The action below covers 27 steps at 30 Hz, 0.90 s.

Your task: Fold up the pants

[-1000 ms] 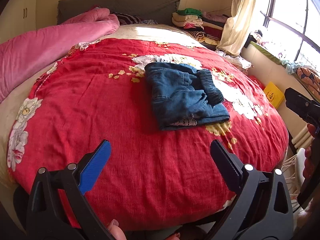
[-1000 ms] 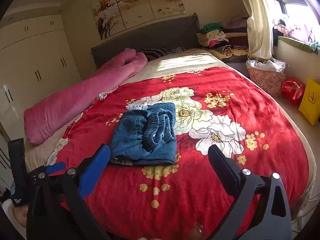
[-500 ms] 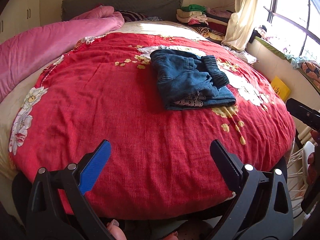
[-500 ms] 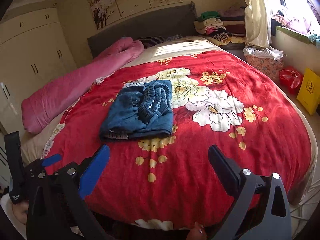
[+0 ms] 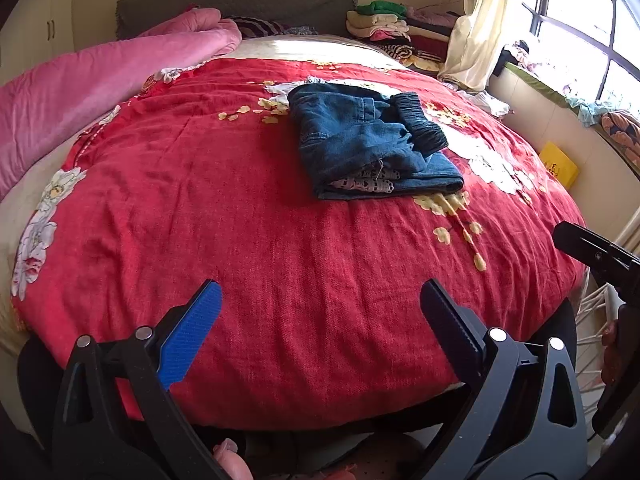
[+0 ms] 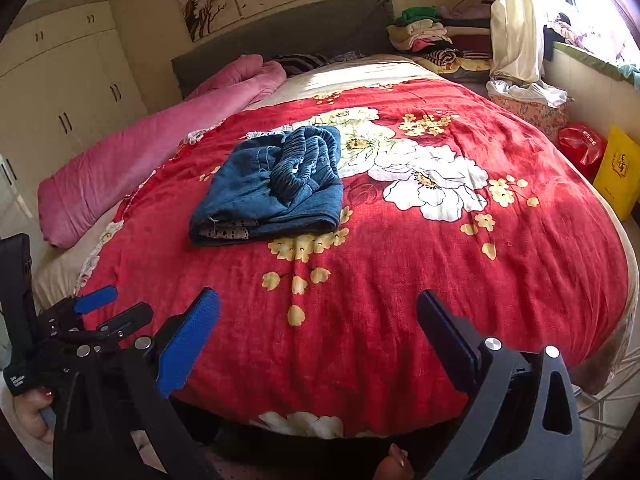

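A sunlit bedroom, its bed spread with a red floral quilt (image 5: 248,216). The blue denim pants (image 6: 268,188) lie mid-bed in a compact folded bundle. Left gripper (image 5: 320,300) and right gripper (image 6: 318,308) hang spread and empty, well short of them. The fold looks finished; best leave it untouched.

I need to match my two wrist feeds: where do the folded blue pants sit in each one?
Left wrist view: the folded blue pants lie above centre, slightly right, on the red floral bedspread.
Right wrist view: the pants lie left of centre, in the upper half.
Shared landmark: the pink quilt rolled along the bed's left side.
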### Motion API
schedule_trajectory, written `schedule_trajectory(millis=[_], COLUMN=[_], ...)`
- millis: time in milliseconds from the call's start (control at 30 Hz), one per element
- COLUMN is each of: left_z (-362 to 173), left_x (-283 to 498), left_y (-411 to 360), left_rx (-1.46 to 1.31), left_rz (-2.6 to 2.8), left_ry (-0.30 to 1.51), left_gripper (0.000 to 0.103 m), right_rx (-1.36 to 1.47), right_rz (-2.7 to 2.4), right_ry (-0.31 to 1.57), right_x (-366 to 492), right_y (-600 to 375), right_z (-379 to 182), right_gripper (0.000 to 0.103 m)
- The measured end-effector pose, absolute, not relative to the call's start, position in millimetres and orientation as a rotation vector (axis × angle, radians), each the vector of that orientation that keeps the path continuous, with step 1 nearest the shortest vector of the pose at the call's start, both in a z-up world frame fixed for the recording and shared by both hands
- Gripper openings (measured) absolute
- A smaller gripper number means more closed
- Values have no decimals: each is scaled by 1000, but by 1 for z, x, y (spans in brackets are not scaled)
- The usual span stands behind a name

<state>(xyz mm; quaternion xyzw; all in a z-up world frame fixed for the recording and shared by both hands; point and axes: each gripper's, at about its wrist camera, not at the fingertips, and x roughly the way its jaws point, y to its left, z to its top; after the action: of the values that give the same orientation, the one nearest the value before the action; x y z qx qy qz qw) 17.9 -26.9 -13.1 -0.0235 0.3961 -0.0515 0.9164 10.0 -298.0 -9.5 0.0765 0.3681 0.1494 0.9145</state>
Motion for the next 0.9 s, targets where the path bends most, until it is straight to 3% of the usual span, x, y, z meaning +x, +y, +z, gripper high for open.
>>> schedule_trajectory(millis=[900], left_z=[-13], left_x=[17], left_y=[-26], left_rx=[-58], left_rz=[-105], left_ry=[818], left_gripper=[93], right_rx=[175], right_rz=[295], right_ry=[775], right_x=[11], right_y=[-303], right_z=[-18], right_gripper=[98])
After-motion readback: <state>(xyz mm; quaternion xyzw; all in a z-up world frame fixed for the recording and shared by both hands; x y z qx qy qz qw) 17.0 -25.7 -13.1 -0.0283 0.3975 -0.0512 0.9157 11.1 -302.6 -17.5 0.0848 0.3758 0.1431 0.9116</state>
